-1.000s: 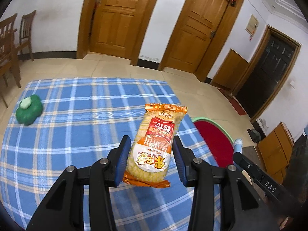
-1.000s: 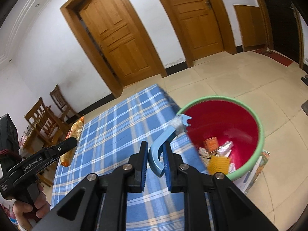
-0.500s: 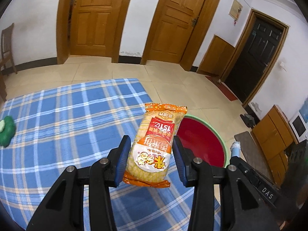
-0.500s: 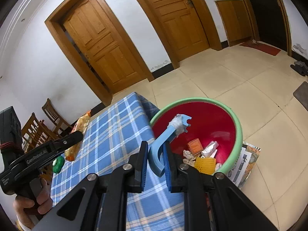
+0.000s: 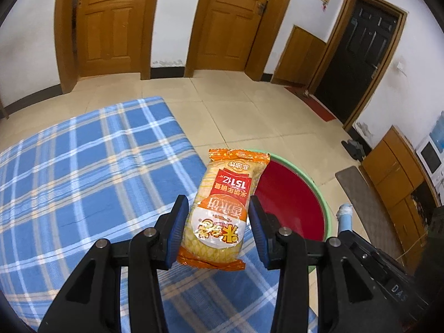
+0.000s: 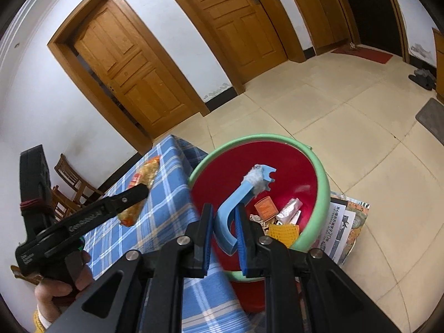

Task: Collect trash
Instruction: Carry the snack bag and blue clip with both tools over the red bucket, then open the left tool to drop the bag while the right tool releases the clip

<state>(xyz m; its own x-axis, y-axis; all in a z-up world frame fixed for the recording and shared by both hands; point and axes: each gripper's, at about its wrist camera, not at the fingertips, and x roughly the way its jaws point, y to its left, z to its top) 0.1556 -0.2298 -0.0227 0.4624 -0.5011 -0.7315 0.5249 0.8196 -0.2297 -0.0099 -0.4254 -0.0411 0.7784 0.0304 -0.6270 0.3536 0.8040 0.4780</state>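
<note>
Both tongs have advanced toward the red bin (image 6: 319, 172), lower right: left tongs (image 5: 219, 229) grasp the snack packet (image 5: 222, 211), right tongs (image 6: 223, 229) grasp the blue hook (image 6: 236, 199); drop-off is imminent

A surface (image 5: 83, 172) under a blue plaid cloth fills the lower left of the left wrist view. On the tiled floor (image 6: 347, 116), lower right, stands a red bin (image 6: 323, 177) with a green rim, beside printed papers (image 6: 341, 222).
</note>
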